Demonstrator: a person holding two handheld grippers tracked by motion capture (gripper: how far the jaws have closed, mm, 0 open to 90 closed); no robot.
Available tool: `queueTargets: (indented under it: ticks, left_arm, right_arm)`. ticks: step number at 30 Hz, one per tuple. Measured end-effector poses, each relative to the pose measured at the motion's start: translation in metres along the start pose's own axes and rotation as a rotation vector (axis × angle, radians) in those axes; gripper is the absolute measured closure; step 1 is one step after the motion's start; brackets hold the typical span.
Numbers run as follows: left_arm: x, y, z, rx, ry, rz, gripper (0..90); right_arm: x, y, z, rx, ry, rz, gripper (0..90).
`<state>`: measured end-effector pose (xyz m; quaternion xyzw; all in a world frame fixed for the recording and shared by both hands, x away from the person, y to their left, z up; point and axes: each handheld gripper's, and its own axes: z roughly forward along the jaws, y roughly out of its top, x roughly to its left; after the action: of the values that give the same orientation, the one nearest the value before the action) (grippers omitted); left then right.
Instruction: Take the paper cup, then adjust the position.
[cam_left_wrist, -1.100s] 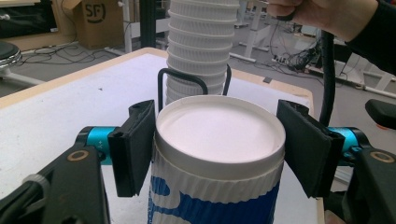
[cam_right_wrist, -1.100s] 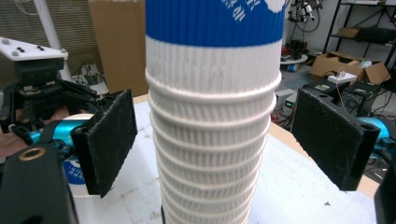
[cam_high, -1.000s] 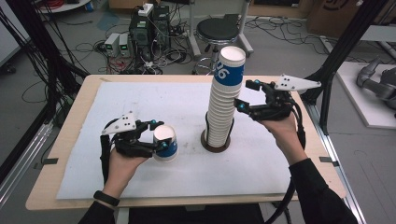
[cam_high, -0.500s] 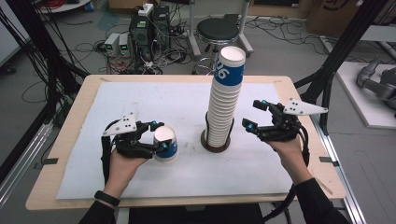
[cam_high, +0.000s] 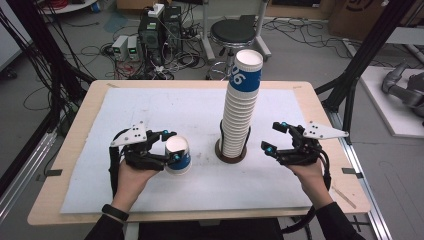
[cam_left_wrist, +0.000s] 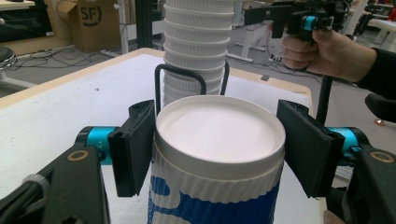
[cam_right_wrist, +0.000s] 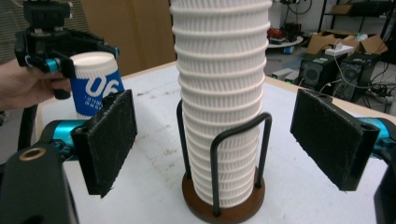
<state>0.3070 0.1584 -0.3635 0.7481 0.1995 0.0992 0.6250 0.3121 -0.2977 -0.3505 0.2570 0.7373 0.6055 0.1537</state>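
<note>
Cup in hand: one white paper cup with a blue band (cam_high: 178, 155) sits bottom-up, its flat base facing up in the left gripper view (cam_left_wrist: 219, 128); it stands apart from the stack, at about 9 o'clock of it in the high view.

Left gripper (cam_high: 172, 146): its two black pads are clamped on the cup's ribbed wall just under the base rim, one on each side. From the high view it cannot be told whether the cup rests on the sheet or is held just above it.

Cup stack (cam_high: 240, 107): a tall column of nested white ribbed cups, upside down, topped by a cup with a blue band; it stands upright in the holder near the table's middle.

Holder (cam_high: 231, 152): a round dark wooden base with black wire loops that rise around the lowest cups.

Right gripper (cam_high: 274, 137): jaws wide apart and holding nothing, at about 3 o'clock of the stack, low and near its foot; in the right gripper view the stack (cam_right_wrist: 219, 100) stands between the two pads without touching either.

Table (cam_high: 80, 130): a light wooden top covered by a white sheet.

Done so far, as judged: one cup is separate from the stack and gripped.

Left to do, as judged: the tall stack remains in the holder, so most of the cup work seems ahead; the right gripper looks poised to steady or grip the stack.
</note>
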Motion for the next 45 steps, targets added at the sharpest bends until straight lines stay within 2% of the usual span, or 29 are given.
queueTargets:
  ticks: [9,17,22,34,37,38,41,42,43,44,45]
  left_arm:
    - [0.001,-0.002,0.005,0.006,-0.008,-0.003,30.6]
    - [0.0,0.0,0.019,0.013,-0.043,0.004,30.6]
    - [0.001,0.0,0.022,0.015,-0.047,0.005,30.6]
    - [-0.006,0.003,0.023,0.002,-0.07,0.011,30.6]
    - [-0.01,0.004,0.023,-0.007,-0.083,0.01,30.6]
    - [-0.01,0.004,0.023,-0.007,-0.083,0.01,30.7]
    - [-0.014,0.005,0.024,-0.02,-0.097,0.006,30.7]
    - [-0.014,0.005,0.024,-0.02,-0.097,0.006,30.6]
    - [-0.017,0.006,0.024,-0.024,-0.103,0.003,30.7]
    - [-0.017,0.006,0.024,-0.024,-0.103,0.003,30.6]
    - [-0.018,0.006,0.025,-0.027,-0.109,0.001,30.7]
  right_arm:
    - [0.002,-0.019,-0.001,0.037,-0.016,0.018,15.1]
    - [0.002,-0.027,-0.004,0.053,-0.023,0.022,15.1]
    - [0.002,-0.03,-0.005,0.06,-0.021,0.024,15.1]
    - [0.006,-0.029,-0.006,0.058,0.058,-0.013,15.1]
    - [0.009,-0.028,-0.003,0.069,0.101,-0.029,15.5]
    - [0.009,-0.028,-0.003,0.069,0.101,-0.029,15.5]
    - [0.014,-0.027,0.003,0.08,0.15,-0.046,15.6]
    - [0.014,-0.027,0.003,0.08,0.15,-0.046,15.6]
    - [0.017,-0.027,0.007,0.089,0.174,-0.058,15.6]
    - [0.017,-0.027,0.007,0.089,0.174,-0.058,15.6]
    - [0.021,-0.027,0.01,0.097,0.197,-0.063,15.6]
